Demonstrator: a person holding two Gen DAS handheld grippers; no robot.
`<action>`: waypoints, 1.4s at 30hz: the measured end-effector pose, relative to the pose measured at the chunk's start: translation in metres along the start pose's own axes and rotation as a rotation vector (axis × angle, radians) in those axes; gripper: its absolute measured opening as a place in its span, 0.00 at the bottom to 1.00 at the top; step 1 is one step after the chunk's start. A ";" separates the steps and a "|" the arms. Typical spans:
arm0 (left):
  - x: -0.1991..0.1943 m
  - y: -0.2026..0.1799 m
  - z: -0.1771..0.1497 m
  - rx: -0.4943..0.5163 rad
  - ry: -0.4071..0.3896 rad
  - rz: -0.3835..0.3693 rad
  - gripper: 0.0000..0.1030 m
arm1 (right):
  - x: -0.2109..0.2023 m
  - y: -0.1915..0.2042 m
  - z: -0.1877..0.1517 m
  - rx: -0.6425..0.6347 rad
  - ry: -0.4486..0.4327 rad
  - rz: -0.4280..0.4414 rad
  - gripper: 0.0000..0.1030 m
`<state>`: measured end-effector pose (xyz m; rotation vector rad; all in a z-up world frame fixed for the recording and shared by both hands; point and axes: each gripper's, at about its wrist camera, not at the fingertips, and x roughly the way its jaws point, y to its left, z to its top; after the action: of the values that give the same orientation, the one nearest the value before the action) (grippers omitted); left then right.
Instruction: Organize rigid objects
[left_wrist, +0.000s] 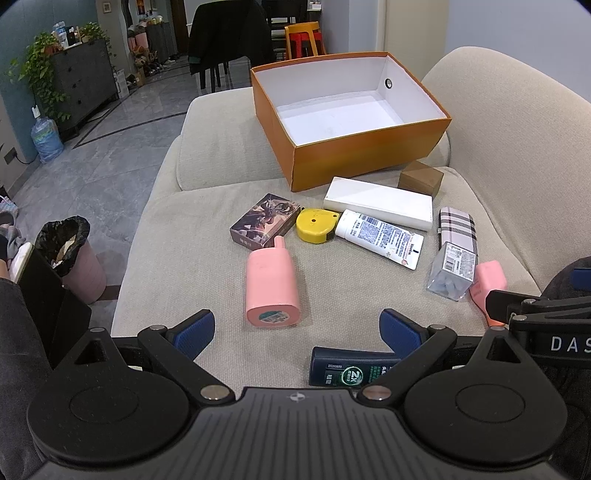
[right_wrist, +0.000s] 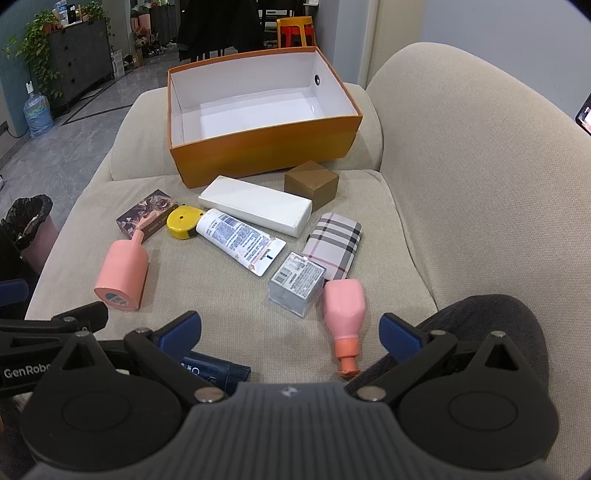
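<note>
With both of my grippers spread wide and empty, the pink plastic pump bottle (right_wrist: 344, 314) lies on the beige sofa cushion (right_wrist: 207, 291) just ahead of my right gripper (right_wrist: 290, 330), nozzle toward me, the orange cardboard box (right_wrist: 266, 147) beyond.

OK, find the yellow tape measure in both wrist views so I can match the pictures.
Left wrist view: the yellow tape measure lies just right of centre, between the patterned card box and the cap of the white tube.
Right wrist view: the yellow tape measure lies left of centre, between the same two things.
Shared landmark: the empty orange box on the sofa behind it.
</note>
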<state>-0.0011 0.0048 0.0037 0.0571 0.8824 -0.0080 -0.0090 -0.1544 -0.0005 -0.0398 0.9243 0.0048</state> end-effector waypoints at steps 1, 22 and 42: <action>0.001 0.001 0.000 -0.002 0.002 -0.001 1.00 | 0.001 0.000 0.000 0.000 0.003 0.000 0.98; 0.049 0.015 0.004 -0.051 0.045 -0.029 1.00 | 0.041 0.000 0.007 -0.007 0.070 -0.006 0.98; 0.110 0.042 0.009 -0.126 0.083 -0.026 1.00 | 0.106 -0.004 0.036 -0.387 0.103 0.079 0.97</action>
<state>0.0769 0.0485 -0.0733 -0.0725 0.9645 0.0259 0.0838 -0.1590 -0.0637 -0.3653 1.0170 0.2574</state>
